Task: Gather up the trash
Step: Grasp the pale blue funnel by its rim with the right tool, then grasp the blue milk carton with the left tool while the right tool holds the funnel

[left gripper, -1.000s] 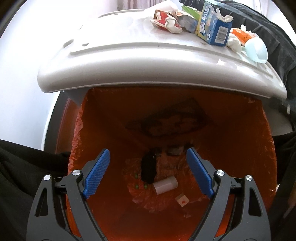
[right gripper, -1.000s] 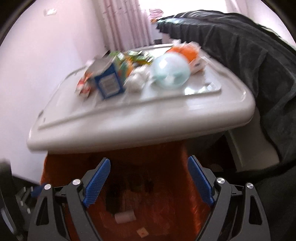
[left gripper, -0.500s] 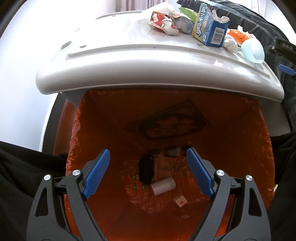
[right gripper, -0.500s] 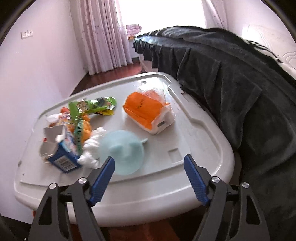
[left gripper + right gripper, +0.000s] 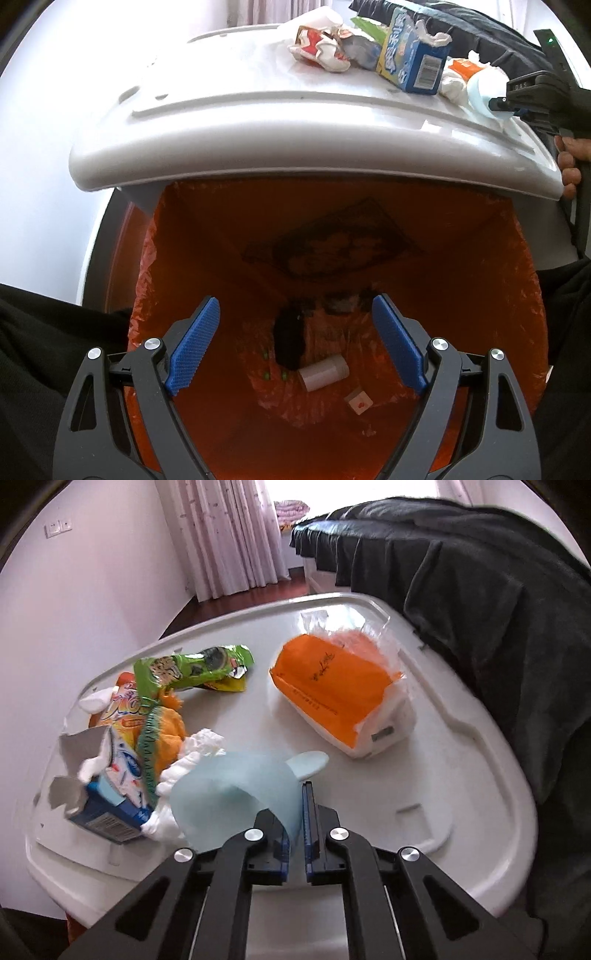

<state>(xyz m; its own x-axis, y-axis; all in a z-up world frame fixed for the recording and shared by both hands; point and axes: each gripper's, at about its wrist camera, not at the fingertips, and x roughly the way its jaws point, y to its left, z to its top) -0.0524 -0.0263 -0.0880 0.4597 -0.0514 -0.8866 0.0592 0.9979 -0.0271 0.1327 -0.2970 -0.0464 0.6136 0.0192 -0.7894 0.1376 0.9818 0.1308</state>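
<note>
right gripper [image 5: 295,823] pinching blue scoop [image 5: 236,794], left gripper [image 5: 293,347] over bin [image 5: 332,236]

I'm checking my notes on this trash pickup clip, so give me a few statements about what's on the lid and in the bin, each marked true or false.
1. The right gripper is shut on the pale blue scoop. True.
2. The left gripper holds a white bottle. False: it is open and empty; the white bottle lies at the bottom of the bin.
3. The bin liner is orange. True.
4. The orange tissue pack lies inside the bin. False: it lies on the white lid.
</note>
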